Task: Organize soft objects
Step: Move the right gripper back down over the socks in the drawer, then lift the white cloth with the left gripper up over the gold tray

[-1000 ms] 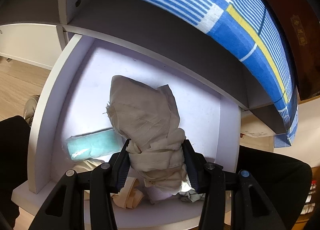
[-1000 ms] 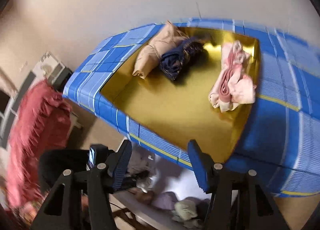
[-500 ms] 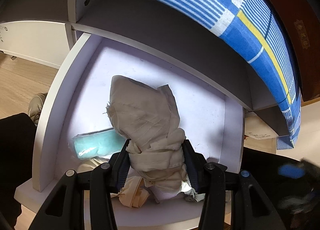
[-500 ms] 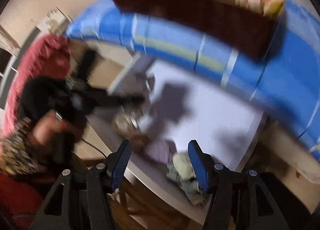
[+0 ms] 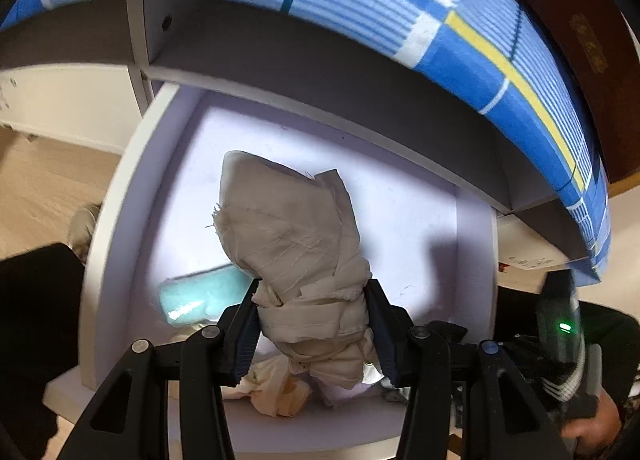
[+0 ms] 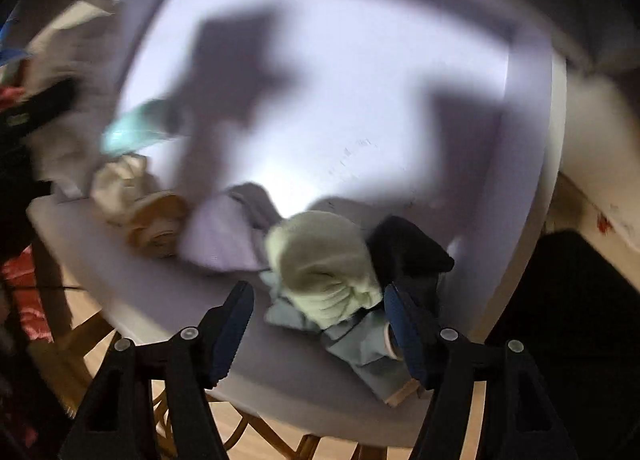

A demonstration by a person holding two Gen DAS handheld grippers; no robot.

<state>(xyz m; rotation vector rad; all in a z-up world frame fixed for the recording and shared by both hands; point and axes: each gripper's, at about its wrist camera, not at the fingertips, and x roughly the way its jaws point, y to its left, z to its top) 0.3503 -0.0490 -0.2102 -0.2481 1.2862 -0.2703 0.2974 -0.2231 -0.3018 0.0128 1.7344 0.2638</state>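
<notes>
A: The left gripper (image 5: 312,330) is clamped on the beige cloth bundle (image 5: 296,252), which juts from between its pads toward 12 o'clock, above the white shelf (image 5: 420,195).

B: And the right gripper (image 6: 320,326)?

A: Its jaws are opening. The pale green roll (image 6: 324,264) sits in the gap, nearer the 3 o'clock finger, untouched. Farther off, at 10 o'clock, lies a teal cloth (image 6: 136,127)

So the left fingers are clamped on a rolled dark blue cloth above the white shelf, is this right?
Not quite. The roll clamped between the left fingers is beige, not dark blue; the left wrist view shows this. It is indeed held above the white shelf.
</notes>
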